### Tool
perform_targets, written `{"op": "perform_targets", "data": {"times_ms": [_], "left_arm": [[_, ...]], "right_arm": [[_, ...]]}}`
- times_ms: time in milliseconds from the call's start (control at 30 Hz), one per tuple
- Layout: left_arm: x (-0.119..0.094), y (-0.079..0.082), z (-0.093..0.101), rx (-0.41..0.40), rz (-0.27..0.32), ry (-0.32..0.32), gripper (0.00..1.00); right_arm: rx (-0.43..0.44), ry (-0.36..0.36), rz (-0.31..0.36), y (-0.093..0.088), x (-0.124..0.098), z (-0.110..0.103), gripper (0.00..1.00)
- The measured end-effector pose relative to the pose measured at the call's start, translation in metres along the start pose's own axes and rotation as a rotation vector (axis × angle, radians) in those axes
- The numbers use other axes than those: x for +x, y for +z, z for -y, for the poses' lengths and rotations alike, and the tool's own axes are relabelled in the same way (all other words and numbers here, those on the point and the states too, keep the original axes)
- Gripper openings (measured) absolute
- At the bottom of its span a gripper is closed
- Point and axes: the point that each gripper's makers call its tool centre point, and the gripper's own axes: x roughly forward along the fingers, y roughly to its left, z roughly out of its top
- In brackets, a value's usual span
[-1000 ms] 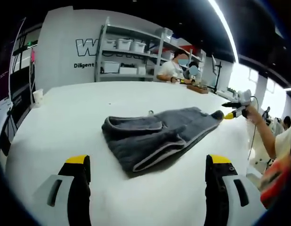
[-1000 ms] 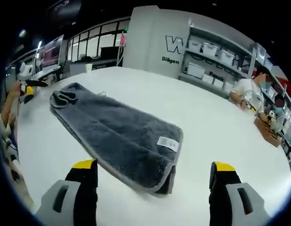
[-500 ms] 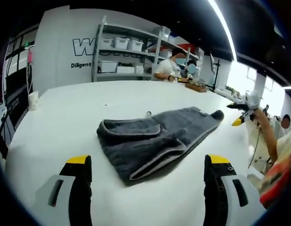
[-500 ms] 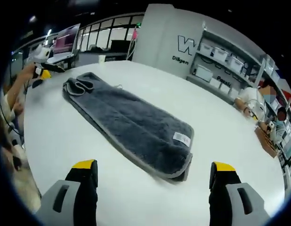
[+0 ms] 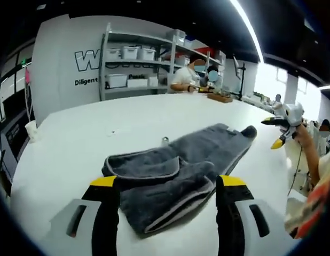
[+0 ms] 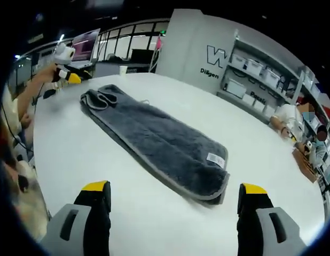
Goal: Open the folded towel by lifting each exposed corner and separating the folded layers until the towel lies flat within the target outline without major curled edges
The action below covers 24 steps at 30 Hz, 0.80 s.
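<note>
A grey towel [image 5: 175,170] lies folded lengthwise on the white table [image 5: 79,138], with its near end doubled over in layers. My left gripper [image 5: 167,184] is open and low over that near end, which sits between its yellow-tipped jaws. In the right gripper view the towel [image 6: 159,144] runs away diagonally, with a white label [image 6: 215,158] near its close end. My right gripper [image 6: 174,188] is open and empty, a short way off that end. The same right gripper [image 5: 280,133] hangs beyond the towel's far tip. The left gripper [image 6: 63,72] shows at the far end.
Shelves with white bins [image 5: 127,69] line the back wall, and people sit at a bench [image 5: 197,80] there. A paper cup [image 5: 30,129] stands near the table's left edge. A small object [image 5: 165,141] lies beside the towel. A person's arm [image 5: 314,160] is at the right.
My left gripper has come closer to the towel's folded end, and its jaws have narrowed a little. My right gripper has drawn back from the other end. The towel lies as before.
</note>
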Motion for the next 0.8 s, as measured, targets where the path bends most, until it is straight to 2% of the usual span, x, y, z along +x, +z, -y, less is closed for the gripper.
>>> {"op": "perform_targets", "data": {"times_ms": [133, 233, 400, 467, 500, 600, 733, 800], "left_arm": [[0.012, 0.004, 0.002, 0.039, -0.013, -0.013, 0.41], [0.019, -0.003, 0.002, 0.108, -0.081, -0.003, 0.33], [0.033, -0.006, 0.006, 0.155, -0.128, -0.013, 0.29], [0.037, -0.009, 0.007, 0.189, -0.164, -0.016, 0.28], [0.043, -0.014, 0.006, 0.236, -0.208, -0.004, 0.28], [0.053, -0.017, 0.006, 0.245, -0.222, 0.001, 0.26], [0.061, -0.021, 0.006, 0.262, -0.246, -0.013, 0.18], [0.065, -0.028, 0.007, 0.296, -0.282, -0.019, 0.13]], "right_arm": [[-0.01, 0.016, 0.0, -0.002, 0.0, -0.004, 0.99], [-0.005, 0.023, 0.01, -0.003, 0.001, -0.005, 0.99], [-0.006, 0.03, 0.016, -0.004, 0.001, -0.005, 0.99], [-0.005, 0.033, 0.018, -0.005, 0.002, -0.005, 0.99], [-0.003, 0.036, 0.022, -0.006, 0.003, -0.005, 0.99], [-0.004, 0.041, 0.022, -0.007, 0.004, -0.005, 0.99], [-0.005, 0.049, 0.019, -0.011, 0.004, -0.006, 0.99], [-0.003, 0.05, 0.015, -0.013, 0.004, -0.006, 0.99]]}}
